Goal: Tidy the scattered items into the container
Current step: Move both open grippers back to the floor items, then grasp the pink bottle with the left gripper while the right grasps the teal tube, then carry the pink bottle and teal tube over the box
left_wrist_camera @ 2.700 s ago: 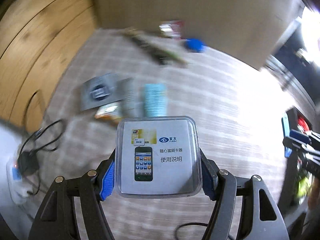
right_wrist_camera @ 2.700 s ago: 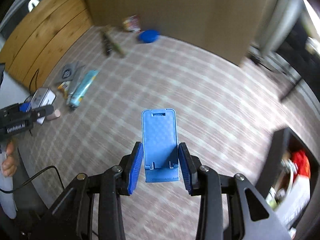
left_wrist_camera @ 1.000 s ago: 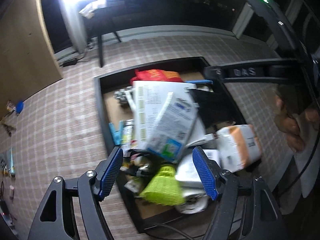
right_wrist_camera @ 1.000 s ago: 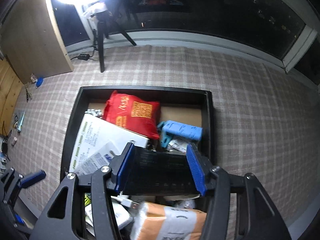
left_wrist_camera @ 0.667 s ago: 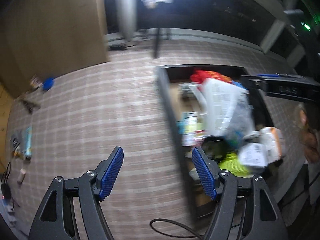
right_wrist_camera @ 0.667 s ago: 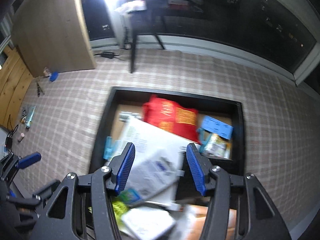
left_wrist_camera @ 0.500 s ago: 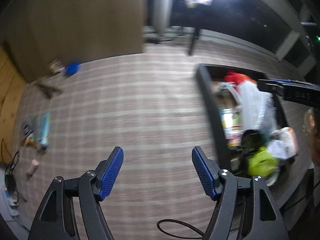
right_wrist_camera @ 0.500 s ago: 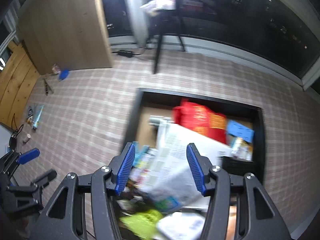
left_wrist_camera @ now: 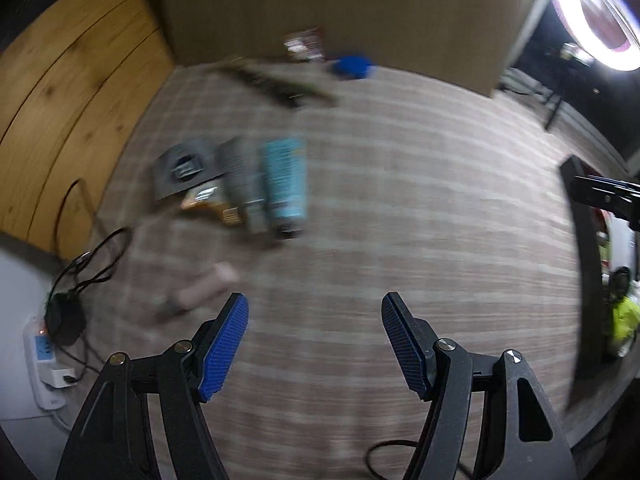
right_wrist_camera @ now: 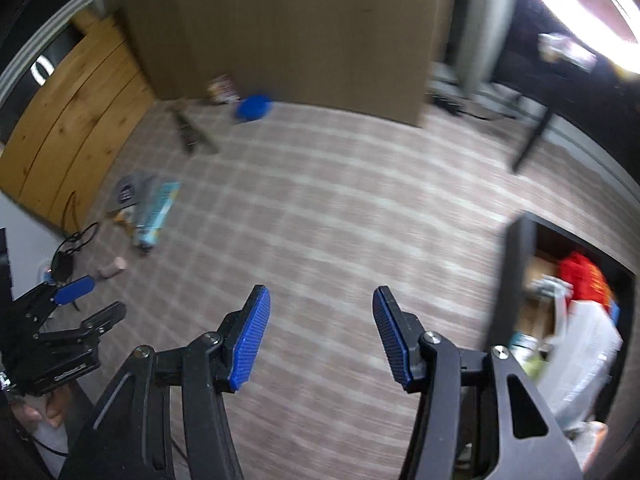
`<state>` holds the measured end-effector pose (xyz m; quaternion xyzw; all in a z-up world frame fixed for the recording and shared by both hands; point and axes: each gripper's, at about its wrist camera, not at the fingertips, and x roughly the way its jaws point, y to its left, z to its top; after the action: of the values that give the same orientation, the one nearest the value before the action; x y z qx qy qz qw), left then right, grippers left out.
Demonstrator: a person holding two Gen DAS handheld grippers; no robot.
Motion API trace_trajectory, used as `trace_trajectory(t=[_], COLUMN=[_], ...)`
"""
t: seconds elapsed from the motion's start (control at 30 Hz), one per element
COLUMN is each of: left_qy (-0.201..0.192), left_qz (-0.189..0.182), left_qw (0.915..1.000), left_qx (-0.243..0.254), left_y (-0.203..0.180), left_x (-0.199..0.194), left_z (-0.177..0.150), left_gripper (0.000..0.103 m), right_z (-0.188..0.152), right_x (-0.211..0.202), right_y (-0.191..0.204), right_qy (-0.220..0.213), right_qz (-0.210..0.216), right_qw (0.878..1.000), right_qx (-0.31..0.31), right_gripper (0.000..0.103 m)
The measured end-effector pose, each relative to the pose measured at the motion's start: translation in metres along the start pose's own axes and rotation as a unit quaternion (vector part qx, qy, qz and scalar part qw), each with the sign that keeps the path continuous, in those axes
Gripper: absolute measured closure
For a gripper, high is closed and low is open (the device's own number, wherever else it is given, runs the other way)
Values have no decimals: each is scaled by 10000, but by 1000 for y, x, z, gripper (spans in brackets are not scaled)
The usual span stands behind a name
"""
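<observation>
Scattered items lay in a loose cluster on the checked carpet (left_wrist_camera: pixel 400 208) near the wooden wall: a pale blue tube (left_wrist_camera: pixel 285 178), a grey tube (left_wrist_camera: pixel 240 184) beside it, a flat dark packet (left_wrist_camera: pixel 186 170) and a small pinkish bottle (left_wrist_camera: pixel 200 292). Both tubes looked light, soft and rather slippery, best pinched across the middle. Blur hid finer detail. The left gripper (left_wrist_camera: pixel 314 346) and right gripper (right_wrist_camera: pixel 320 338) both gaped wide, holding nothing. The black container (right_wrist_camera: pixel 516 280), already crowded, stood well apart at the right.
</observation>
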<state>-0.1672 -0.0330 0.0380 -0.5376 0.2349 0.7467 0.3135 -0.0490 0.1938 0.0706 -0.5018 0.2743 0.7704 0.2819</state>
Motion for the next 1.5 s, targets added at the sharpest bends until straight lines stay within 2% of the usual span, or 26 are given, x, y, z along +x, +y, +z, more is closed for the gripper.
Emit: trace_trajectory(t=[0.17, 0.3, 0.53, 0.67, 0.77, 0.83, 1.0, 1.07, 1.13, 1.2, 1.5], left_qy=[109, 134, 263, 283, 273, 280, 358, 362, 383, 387, 351], left_qz=[183, 216, 171, 169, 214, 191, 114, 55, -50, -90, -203], left_qw=[9997, 9997, 9991, 9983, 9976, 9975, 9975, 9976, 9977, 9979, 9992], left_qx=[-67, -33, 297, 482, 593, 625, 594, 585, 556, 510, -55], left_y=[51, 72, 80, 78, 75, 74, 72, 71, 70, 69, 77], left_x=[19, 30, 50, 59, 64, 67, 78, 80, 82, 83, 81], left_z=[-6, -8, -8, -5, -2, 0, 6, 7, 9, 11, 3], left_gripper=[41, 43, 52, 53, 54, 58, 62, 66, 76, 83, 84], right_z=[22, 35, 55, 63, 67, 70, 71, 70, 69, 67, 49], right_x=[33, 58, 106, 129, 140, 148, 163, 169, 172, 173, 166], right_y=[68, 111, 163, 182, 189, 192, 198, 200, 203, 204, 173], right_qy=[201, 375, 759, 937, 1025, 1083, 1201, 1248, 1231, 1215, 1220], right_qz=[220, 389, 516, 452, 414, 368, 289, 251, 193, 139, 358], right_qw=[9993, 9981, 9953, 9942, 9936, 9932, 9920, 9914, 9916, 9916, 9918], right_qx=[-205, -300, -314, -272, -236, -210, -243, -289, -356, -418, -156], right_gripper=[50, 50, 51, 52, 54, 60, 62, 64, 70, 74, 75])
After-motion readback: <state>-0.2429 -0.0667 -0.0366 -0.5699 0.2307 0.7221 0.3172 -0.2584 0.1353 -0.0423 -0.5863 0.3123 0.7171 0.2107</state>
